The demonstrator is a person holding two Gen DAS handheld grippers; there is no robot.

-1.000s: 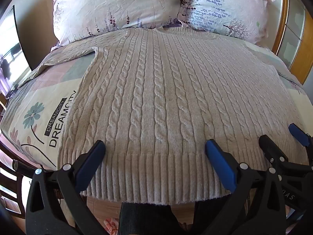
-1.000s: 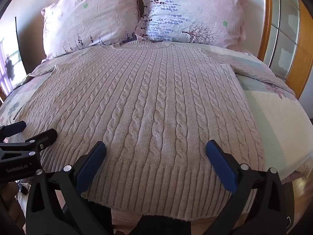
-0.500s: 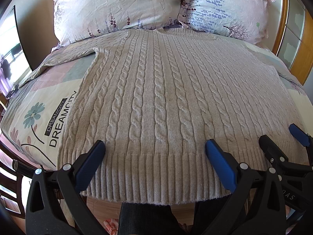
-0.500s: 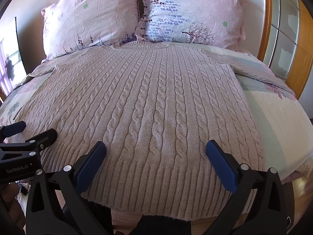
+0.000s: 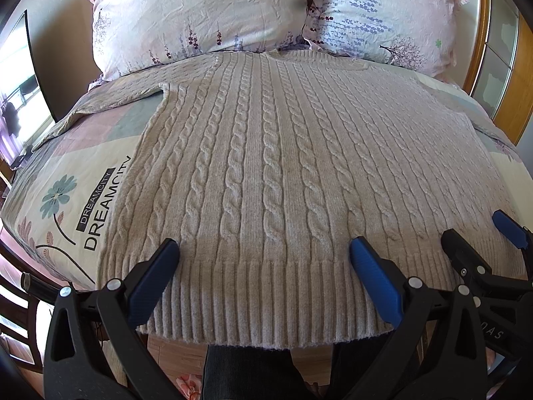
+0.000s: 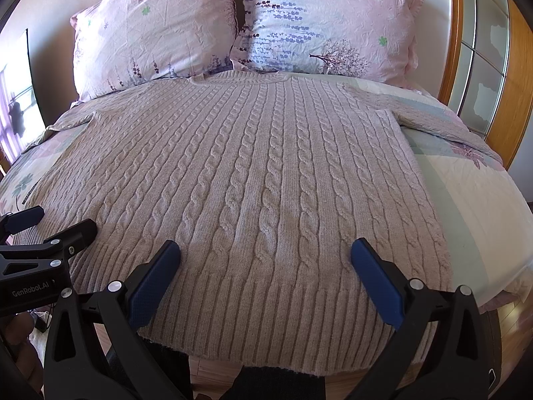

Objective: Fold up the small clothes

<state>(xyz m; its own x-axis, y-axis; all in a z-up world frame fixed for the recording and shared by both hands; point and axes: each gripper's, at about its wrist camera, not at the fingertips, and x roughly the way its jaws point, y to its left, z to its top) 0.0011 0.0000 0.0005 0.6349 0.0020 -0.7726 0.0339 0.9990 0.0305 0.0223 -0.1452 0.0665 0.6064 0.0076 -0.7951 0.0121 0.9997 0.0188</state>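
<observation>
Cable-knit sweater [image 5: 276,166] lies spread flat, face up, on the bed [image 5: 66,180]. Neckline is at 12 o'clock, just below the two pillows [image 6: 156,33]; ribbed hem [image 5: 266,296] is at 6 o'clock, overhanging the near bed edge. Colour reads beige in the left wrist view, pinkish in the right wrist view.

One sleeve [image 5: 110,100] runs out toward 10 o'clock in the left wrist view; the other sleeve [image 6: 443,123] runs toward 2 o'clock in the right wrist view. Both lie flat on the printed bedcover.

Left gripper [image 5: 263,253]: jaws spread wide, nothing between them. Blue fingertips [image 5: 160,266] sit over the hem band, at 7 and 5 o'clock of the frame. Contact with the knit cannot be confirmed.

Right gripper [image 6: 266,253]: jaws likewise spread wide, empty. Its blue pads [image 6: 373,273] hover over the hem band toward the sweater's right side. Contact cannot be confirmed.

Each tool appears in the other's view: the right gripper at 4 o'clock in the left wrist view, the left gripper at 8 o'clock in the right wrist view. They sit side by side along the hem, near each other but apart.

Bedcover text "DREAMCITY" [image 5: 100,206] shows at 8 o'clock, beside the sweater's left edge. Wooden headboard frame [image 6: 453,33] stands at 2 o'clock.
</observation>
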